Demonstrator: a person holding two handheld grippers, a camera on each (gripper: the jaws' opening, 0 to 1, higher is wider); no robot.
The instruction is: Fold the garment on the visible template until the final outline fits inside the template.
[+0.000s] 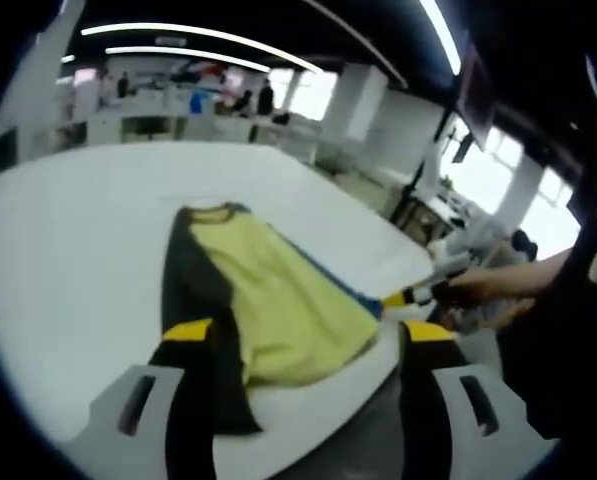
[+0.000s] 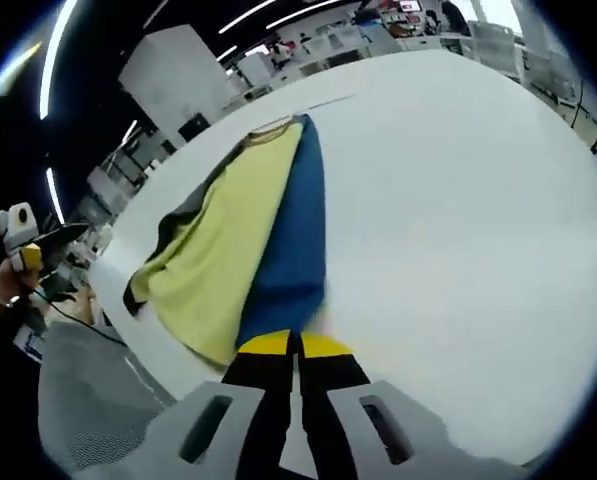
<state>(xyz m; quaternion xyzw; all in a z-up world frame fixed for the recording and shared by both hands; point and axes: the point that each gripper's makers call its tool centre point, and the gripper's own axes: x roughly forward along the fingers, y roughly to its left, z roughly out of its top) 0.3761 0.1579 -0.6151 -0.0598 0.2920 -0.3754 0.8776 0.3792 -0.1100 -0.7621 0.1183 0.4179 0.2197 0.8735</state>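
One garment (image 2: 248, 240) on white table (image 2: 458, 200), R gripper (image 2: 296, 345) clamped on its hem, L gripper (image 1: 308, 335) jaws apart.

A white table (image 1: 68, 250) carries a yellow, blue and black garment (image 1: 278, 300).

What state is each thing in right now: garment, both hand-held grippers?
garment: lying on the white table, partly folded, yellow panel over blue, black sleeve showing
left hand-held gripper: open, above the garment's near edge
right hand-held gripper: shut on the garment's blue hem
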